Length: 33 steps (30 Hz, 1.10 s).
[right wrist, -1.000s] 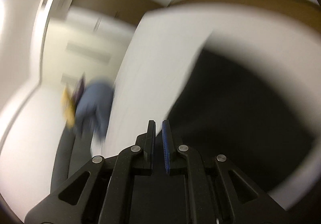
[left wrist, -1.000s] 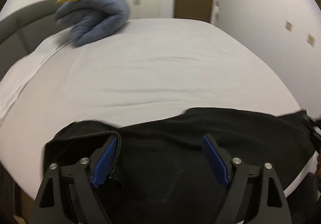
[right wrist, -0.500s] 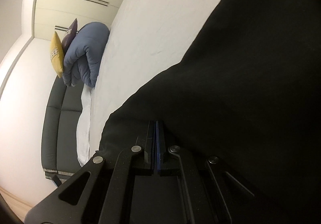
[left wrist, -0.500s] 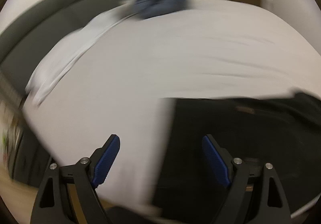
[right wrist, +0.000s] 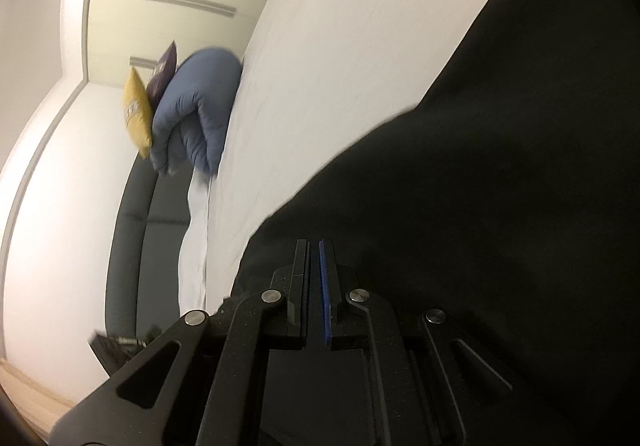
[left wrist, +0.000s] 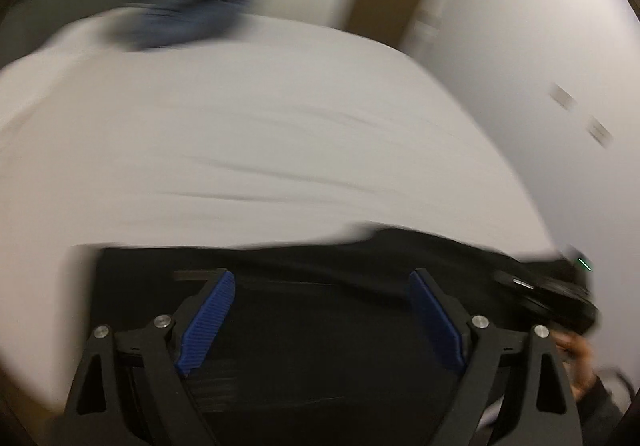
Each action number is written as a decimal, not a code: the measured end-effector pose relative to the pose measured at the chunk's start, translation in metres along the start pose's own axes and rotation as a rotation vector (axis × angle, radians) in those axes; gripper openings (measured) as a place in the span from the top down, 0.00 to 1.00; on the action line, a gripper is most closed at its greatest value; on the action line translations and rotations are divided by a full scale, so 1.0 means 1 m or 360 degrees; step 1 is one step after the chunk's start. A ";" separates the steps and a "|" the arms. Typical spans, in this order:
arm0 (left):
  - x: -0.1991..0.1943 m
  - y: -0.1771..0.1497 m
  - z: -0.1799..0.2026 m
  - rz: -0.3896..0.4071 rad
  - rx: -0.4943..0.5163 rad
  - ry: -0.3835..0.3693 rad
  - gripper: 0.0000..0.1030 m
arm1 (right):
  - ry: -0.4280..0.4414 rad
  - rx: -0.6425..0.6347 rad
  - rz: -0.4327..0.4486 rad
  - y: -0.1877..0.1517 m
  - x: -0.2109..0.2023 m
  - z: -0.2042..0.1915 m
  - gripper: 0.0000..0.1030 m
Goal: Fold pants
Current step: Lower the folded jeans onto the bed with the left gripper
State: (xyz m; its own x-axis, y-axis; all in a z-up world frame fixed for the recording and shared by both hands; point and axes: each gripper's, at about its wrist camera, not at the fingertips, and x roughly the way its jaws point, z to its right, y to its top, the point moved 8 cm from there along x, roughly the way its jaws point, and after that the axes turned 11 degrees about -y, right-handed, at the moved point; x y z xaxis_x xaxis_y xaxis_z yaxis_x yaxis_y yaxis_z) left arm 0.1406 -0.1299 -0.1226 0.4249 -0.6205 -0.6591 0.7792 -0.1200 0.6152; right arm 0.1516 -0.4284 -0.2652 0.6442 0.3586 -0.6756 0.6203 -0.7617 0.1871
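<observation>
A: Which step is in hand?

B: My guess is an early fold, or the smoothing before it. The black pants (left wrist: 320, 326) lie spread along the lower part of the left wrist view, on the near edge of the white bed (left wrist: 260, 134). That view is smeared with blur.

A: And the left gripper (left wrist: 322, 320)?

B: Its jaws stand wide apart and are opening a little more. The blue pads (left wrist: 208, 320) hover over the dark cloth, which fills the gap behind them, but they press on nothing.

A: The right gripper (right wrist: 314, 286)?

B: Jaws together, only a thin slit between them. In the right wrist view the black fabric fills the lower right of the frame all around the fingers. Whether a fold of cloth is pinched in that slit I cannot tell; it is all dark on dark. In the left wrist view, the right gripper's dark body shows at the right edge, at the pants' far end, with a hand (left wrist: 578, 360) just below it.

A: What does the next move call for?

B: Probably the left jaws come down on the near end of the pants and close on an edge, so both ends can be carried over together.

A: Any containers?

B: None that I can see. A rolled blue duvet (right wrist: 196, 114) sits at the upper left with a yellow cushion (right wrist: 138, 116) and a purple cushion (right wrist: 162, 74) against it, well apart from the pants.
</observation>
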 end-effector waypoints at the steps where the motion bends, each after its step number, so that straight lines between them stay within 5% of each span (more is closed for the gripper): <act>1: 0.034 -0.005 0.026 -0.0056 0.0049 -0.0112 0.12 | -0.0026 0.0009 -0.0015 -0.005 -0.007 0.010 0.96; 6: 0.129 -0.042 0.023 -0.0335 -0.0111 -0.0143 0.29 | -0.0088 0.0067 0.0070 0.011 -0.006 0.013 1.00; 8: 0.123 -0.040 0.015 -0.0293 -0.0116 -0.0205 0.32 | -0.0120 0.0161 0.0181 0.032 -0.020 0.034 1.00; 9: 0.119 -0.039 0.009 -0.0296 -0.0132 -0.0203 0.40 | -0.0155 0.0245 0.0298 0.048 -0.042 0.055 1.00; 12: 0.099 -0.036 -0.025 -0.0236 -0.0231 -0.0145 0.45 | -0.0258 0.0411 0.0609 0.080 -0.103 0.101 1.00; 15: 0.073 -0.037 -0.057 -0.0186 -0.0356 -0.0141 0.57 | -0.0421 0.0467 0.0747 0.092 -0.146 0.113 1.00; 18: 0.050 -0.033 -0.063 -0.0172 -0.0264 0.0053 0.51 | -0.0434 0.0452 0.0817 0.081 -0.170 0.094 0.93; 21: 0.026 -0.025 -0.029 -0.0044 -0.0224 -0.0041 0.35 | -0.0060 0.0387 0.0669 0.038 -0.146 0.039 0.93; 25: 0.053 -0.041 0.043 -0.0131 -0.0059 -0.0196 0.34 | 0.0036 0.0110 0.0211 -0.040 -0.048 -0.034 0.93; 26: 0.067 -0.050 0.052 -0.0184 -0.0038 -0.0210 0.48 | 0.0026 0.0076 0.0097 -0.060 -0.018 -0.043 0.93; 27: 0.083 -0.060 0.053 -0.0261 -0.0059 -0.0195 0.72 | 0.0005 0.0084 0.0006 -0.071 0.005 -0.043 0.93; 29: 0.103 -0.071 0.043 -0.0330 -0.0166 -0.0192 0.83 | -0.0074 0.0152 -0.0068 -0.077 0.028 -0.028 1.00; 30: 0.104 -0.074 0.036 -0.0315 -0.0189 -0.0180 0.98 | -0.0025 0.0175 -0.0055 -0.074 0.032 -0.027 1.00; 33: 0.098 -0.075 0.021 -0.0315 -0.0271 -0.0219 0.96 | -0.0168 0.0176 0.0112 -0.040 0.008 -0.011 1.00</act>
State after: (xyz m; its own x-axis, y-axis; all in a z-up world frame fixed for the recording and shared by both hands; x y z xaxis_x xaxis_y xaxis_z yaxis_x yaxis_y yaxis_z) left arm 0.1146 -0.1979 -0.2243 0.1995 -0.6988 -0.6870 0.9118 -0.1244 0.3913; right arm 0.1364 -0.3894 -0.2704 0.6299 0.2481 -0.7360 0.5186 -0.8398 0.1607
